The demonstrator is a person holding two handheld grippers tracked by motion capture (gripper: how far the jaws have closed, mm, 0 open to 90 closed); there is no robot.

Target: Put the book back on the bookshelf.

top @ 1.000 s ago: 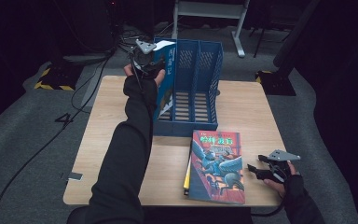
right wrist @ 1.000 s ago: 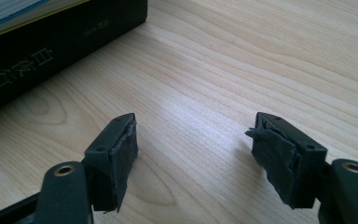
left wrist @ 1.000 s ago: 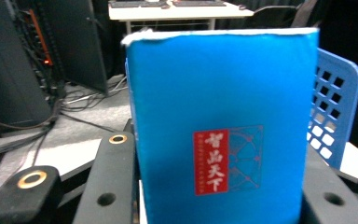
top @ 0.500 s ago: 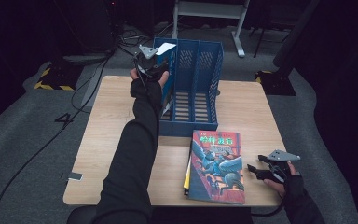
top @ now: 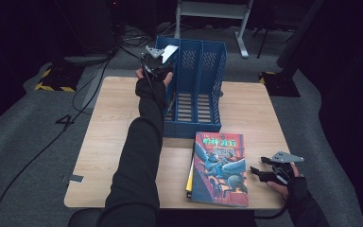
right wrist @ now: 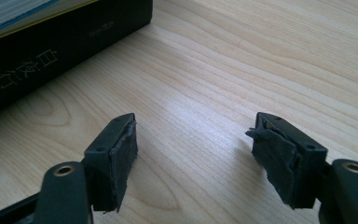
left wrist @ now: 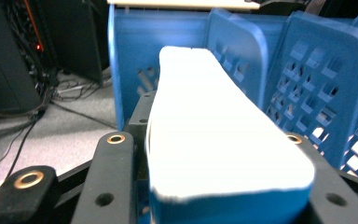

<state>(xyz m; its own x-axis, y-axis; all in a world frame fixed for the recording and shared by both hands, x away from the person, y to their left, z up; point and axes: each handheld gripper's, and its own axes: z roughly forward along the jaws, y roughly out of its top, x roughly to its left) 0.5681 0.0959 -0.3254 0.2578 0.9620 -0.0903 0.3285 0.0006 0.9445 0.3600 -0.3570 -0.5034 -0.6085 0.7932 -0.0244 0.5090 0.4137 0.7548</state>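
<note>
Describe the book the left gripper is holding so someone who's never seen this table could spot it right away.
Start at the blue file rack standing at the far side of the wooden table. At its left compartment, the left gripper clamps a blue-covered book, white page edges showing. The other books lie flat near the table's front edge.

The pale wooden bench (top: pixel 123 123) is lit from above amid dark surroundings; the white page edge of a blue-covered book (left wrist: pixel 223 140) glares, overexposed and blurred.
</note>
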